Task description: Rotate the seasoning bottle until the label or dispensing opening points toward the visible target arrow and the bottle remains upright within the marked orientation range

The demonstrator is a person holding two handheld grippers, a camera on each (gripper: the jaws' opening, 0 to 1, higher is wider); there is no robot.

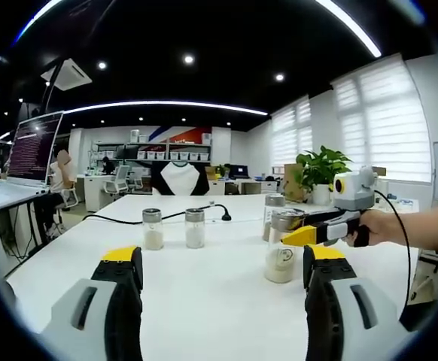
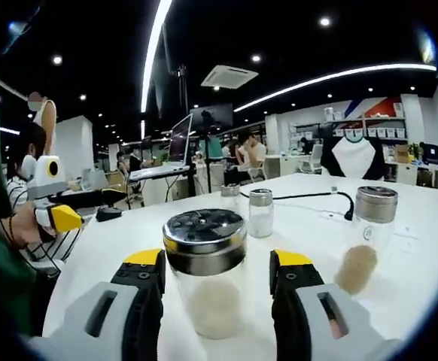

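A glass seasoning bottle [image 2: 204,289] with a perforated metal lid and pale powder stands upright on the white table [image 2: 114,248]. My right gripper [image 2: 217,259] has a jaw on each side of it; a small gap shows at the right jaw, so it reads as open. In the left gripper view the same bottle [image 1: 281,254] stands at centre right, with the right gripper [image 1: 305,235] reaching its lid from the right in a person's hand. My left gripper [image 1: 223,256] is open over bare table, and also appears as the left gripper [image 2: 61,218] at the far left.
A second bottle [image 2: 369,233] holding brown seasoning stands to the right. Two small bottles [image 1: 153,229] [image 1: 195,228] and a black cable [image 1: 129,220] lie farther back. A laptop [image 1: 31,150] and a potted plant [image 1: 320,169] sit at the table's edges. People stand beyond.
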